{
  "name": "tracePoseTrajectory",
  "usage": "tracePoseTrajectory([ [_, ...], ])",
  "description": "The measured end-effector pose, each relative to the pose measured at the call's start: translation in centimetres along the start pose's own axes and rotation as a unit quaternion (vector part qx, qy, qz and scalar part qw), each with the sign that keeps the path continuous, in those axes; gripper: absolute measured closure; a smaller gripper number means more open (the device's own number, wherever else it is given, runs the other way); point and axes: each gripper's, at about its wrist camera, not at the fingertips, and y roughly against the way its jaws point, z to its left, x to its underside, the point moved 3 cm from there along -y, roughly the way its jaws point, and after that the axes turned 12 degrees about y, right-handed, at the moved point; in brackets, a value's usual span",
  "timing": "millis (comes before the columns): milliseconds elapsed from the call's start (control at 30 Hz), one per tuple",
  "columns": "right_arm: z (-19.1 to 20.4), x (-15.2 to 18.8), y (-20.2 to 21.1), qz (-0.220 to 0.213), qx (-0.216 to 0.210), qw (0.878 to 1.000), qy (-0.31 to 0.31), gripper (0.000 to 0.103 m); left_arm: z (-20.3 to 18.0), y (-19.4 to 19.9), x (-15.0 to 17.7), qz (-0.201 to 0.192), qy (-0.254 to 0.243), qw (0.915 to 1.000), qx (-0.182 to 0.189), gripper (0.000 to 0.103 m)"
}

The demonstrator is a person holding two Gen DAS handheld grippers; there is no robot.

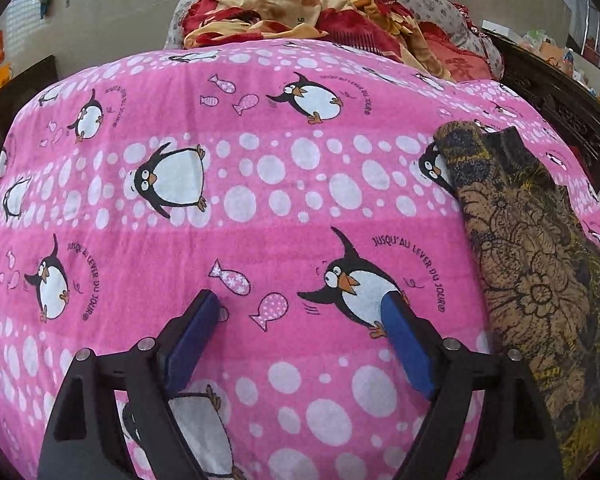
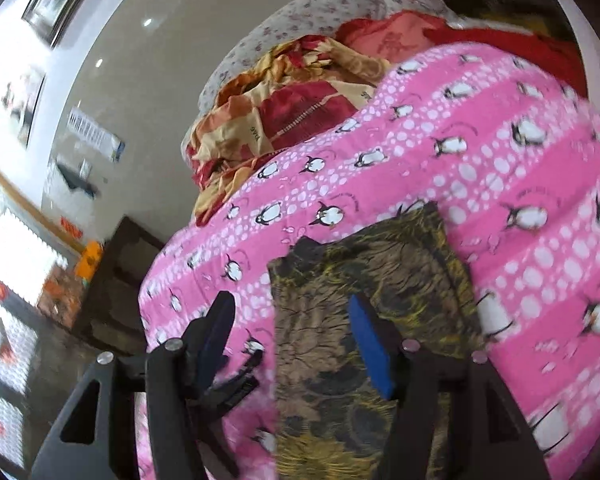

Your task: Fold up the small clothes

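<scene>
Garment folded, both my grippers free.
The garment [image 2: 364, 320] lies as a narrow strip on the blanket [image 1: 260, 184]; my left gripper [image 1: 304, 312] and right gripper [image 2: 292, 312] gape empty; perhaps one fold remains.

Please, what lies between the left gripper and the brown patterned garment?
Only bare pink penguin blanket. The left wrist view shows the left gripper open, and the brown patterned garment lying apart, to its right.

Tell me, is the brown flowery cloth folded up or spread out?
Folded. The brown flowery cloth lies as a narrow, layered strip with straight edges on the pink penguin blanket.
</scene>
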Motion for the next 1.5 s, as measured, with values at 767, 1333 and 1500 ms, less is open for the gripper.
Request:
tracePoseTrajectory([
  [767,3.7,4.0,-4.1,0.059,0.003,0.996,-0.063,0.034,0.2,0.0,-0.1,0.001,0.001,1.0,0.002,0.037],
  [1333,1.6,5.0,-5.2,0.073,0.067,0.993,-0.069,0.033,0.2,0.0,-0.1,0.001,0.001,1.0,0.002,0.037],
  [1500,3.2,7.2,-7.6,0.186,0.05,0.98,-0.056,0.033,0.2,0.0,0.0,0.001,0.001,1.0,0.002,0.037],
])
